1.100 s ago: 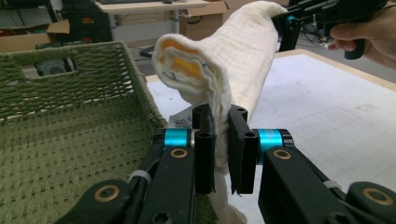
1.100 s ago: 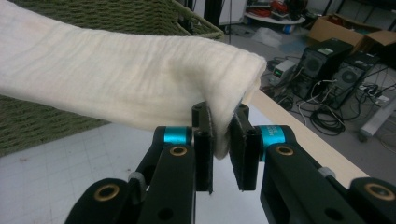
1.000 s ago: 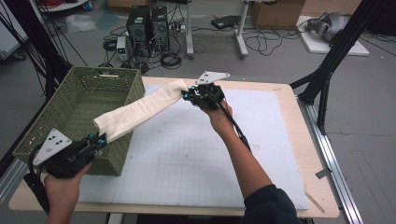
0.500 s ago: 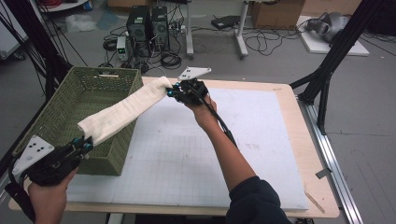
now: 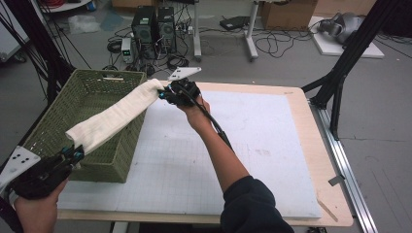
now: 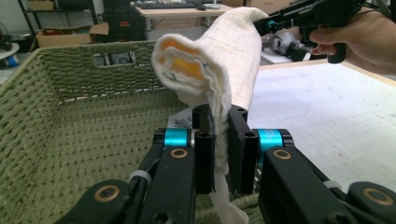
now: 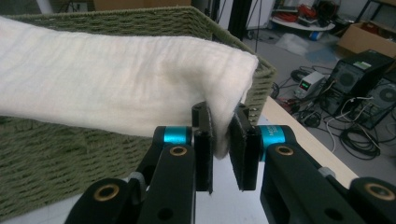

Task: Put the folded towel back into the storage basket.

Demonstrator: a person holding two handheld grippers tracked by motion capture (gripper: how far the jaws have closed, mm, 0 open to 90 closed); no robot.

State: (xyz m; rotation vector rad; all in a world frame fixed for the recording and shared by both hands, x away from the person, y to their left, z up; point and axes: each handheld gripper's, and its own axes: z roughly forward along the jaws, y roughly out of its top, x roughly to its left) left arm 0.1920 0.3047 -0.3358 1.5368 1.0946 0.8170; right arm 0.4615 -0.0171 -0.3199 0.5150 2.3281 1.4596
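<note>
Here the left gripper [image 5: 73, 155] and right gripper [image 5: 164, 93] are each pinching one end of the folded white towel [image 5: 114, 116] between nearly closed fingers, stretching it in the air above the green woven basket [image 5: 53, 131] on the surface [image 5: 272, 145].

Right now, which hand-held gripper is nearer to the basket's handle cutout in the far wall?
Right. The right hand-held gripper holds the towel end just beside the green basket's far corner, near that handle cutout. The left hand-held gripper sits off the basket's near end.
</note>
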